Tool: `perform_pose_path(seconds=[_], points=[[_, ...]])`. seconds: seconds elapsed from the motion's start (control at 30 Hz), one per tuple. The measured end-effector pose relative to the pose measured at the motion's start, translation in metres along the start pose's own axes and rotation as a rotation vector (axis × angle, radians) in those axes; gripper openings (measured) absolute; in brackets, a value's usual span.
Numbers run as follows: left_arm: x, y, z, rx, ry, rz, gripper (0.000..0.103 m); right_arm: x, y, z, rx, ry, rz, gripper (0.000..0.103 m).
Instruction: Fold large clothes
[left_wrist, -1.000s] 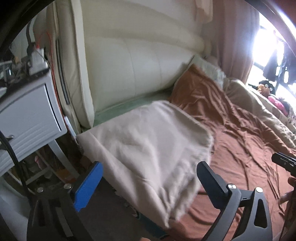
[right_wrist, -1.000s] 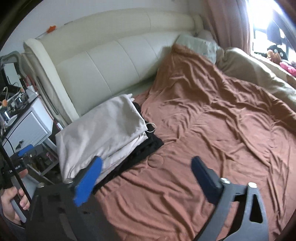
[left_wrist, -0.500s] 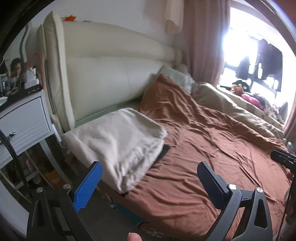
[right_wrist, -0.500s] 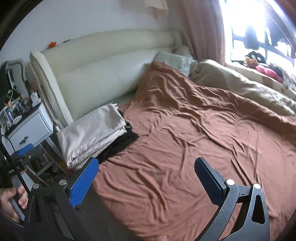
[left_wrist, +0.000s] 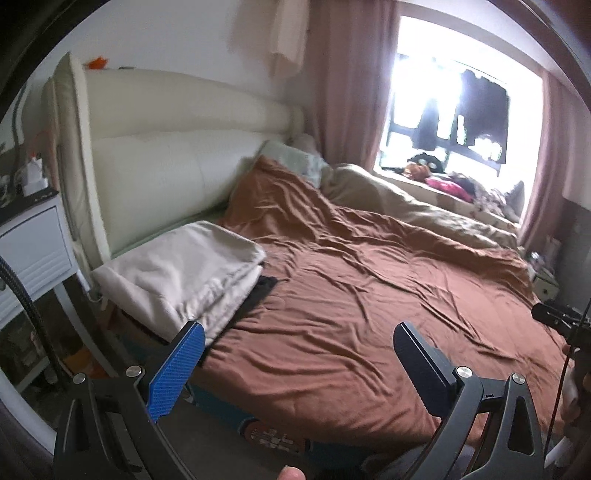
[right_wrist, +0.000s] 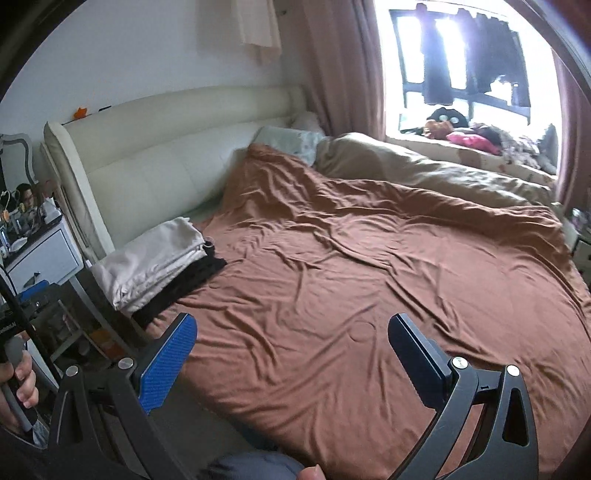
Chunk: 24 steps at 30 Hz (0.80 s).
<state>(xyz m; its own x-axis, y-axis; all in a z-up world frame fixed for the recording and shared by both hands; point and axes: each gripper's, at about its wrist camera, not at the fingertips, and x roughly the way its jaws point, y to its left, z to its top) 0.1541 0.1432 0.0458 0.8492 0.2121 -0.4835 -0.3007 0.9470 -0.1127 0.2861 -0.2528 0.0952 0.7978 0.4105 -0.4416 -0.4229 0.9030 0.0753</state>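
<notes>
Two grippers are held above the near edge of the bed, both spread wide with nothing between their fingers: the left gripper (left_wrist: 299, 354) and the right gripper (right_wrist: 291, 347). Ahead of both is seen the rumpled brown bedspread (right_wrist: 369, 277), which covers most of the mattress and carries no loose garment.

The task's thing, a folded cream garment (left_wrist: 184, 273), is found at the near left corner of the bed, close to the cream padded headboard (left_wrist: 166, 166). It is stacked on a folded black garment (right_wrist: 192, 284), whose edge shows beneath it toward the middle of the bed. From either gripper the stack lies forward and to the left. Its long axis is judged to run roughly along the bed's left edge, from the near corner toward the headboard. The left gripper is judged the nearer, since the stack is seen larger and closer to the fingers in its view; in the right wrist view it is well apart from the fingers.

Beyond the stack, past the bed's left edge, a white nightstand (right_wrist: 48, 254) is seen. Along the far side of the bed a beige duvet (right_wrist: 424, 170) is bunched below the window (right_wrist: 469, 66).

The stack looks finished, so any coming move is judged to turn on a fresh garment, none of which is shown.
</notes>
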Motion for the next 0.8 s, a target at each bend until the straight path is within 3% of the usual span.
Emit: perform_pose_path(seconds=[0.4, 0.8], points=[[-0.039, -0.036, -0.051, 0.098, -0.057, -0.112, 0.102, -0.074, 0.024, -0.078, -0.002, -0.102, -0.144, 0.103], [-0.082, -0.058, -0.096, 0.145, -0.092, -0.178, 0.102, -0.118, 0.027, -0.136, 0.041, -0.162, -0.180, 0.103]])
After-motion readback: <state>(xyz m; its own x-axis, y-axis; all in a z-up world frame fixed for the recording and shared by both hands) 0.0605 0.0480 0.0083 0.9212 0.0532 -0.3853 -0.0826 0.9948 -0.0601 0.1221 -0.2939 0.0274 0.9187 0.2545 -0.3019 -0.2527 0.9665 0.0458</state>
